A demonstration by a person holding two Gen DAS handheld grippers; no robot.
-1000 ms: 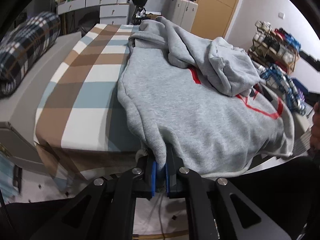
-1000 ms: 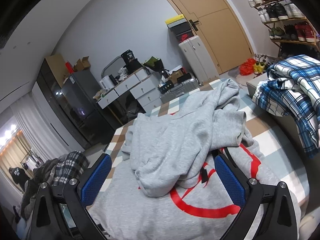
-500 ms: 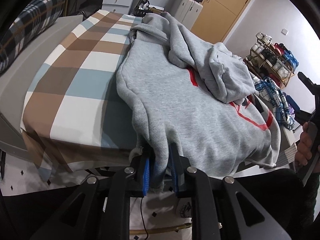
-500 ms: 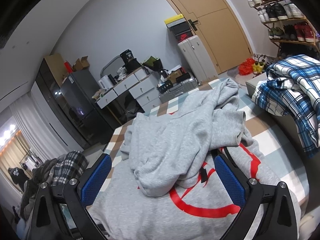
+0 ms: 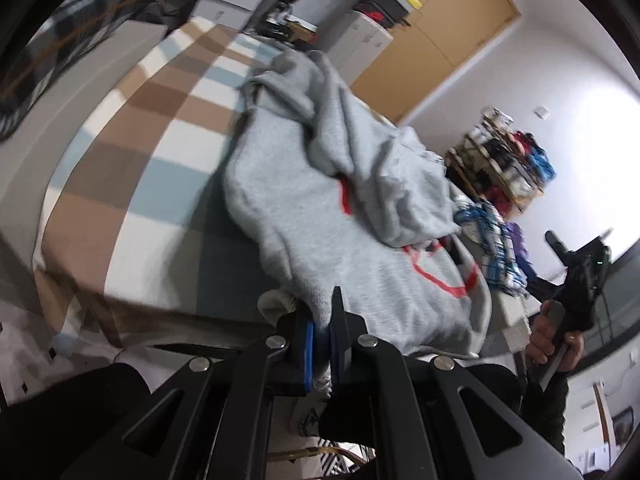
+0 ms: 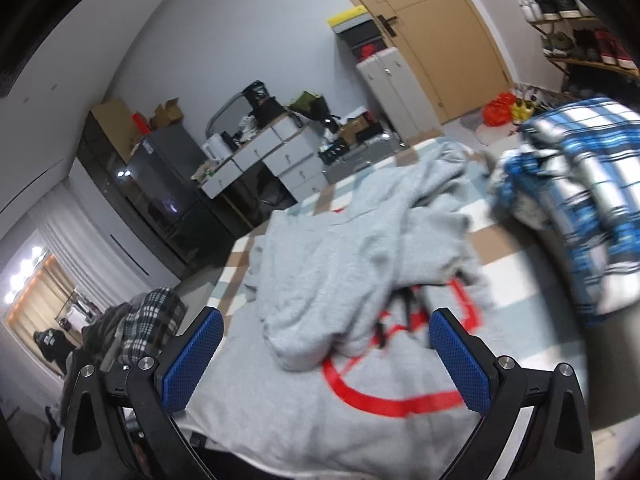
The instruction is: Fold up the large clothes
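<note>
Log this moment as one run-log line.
left claw: shut on grey hoodie hem | right claw: open, above hoodie | hoodie: crumpled on checked bed

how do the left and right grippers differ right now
The left gripper is shut on the grey sweatshirt, pinching its near edge; the right gripper is open and holds nothing. The left sits at the bed's edge, while the right hovers over the sweatshirt's red print. Both have black frames and blue pads.
</note>
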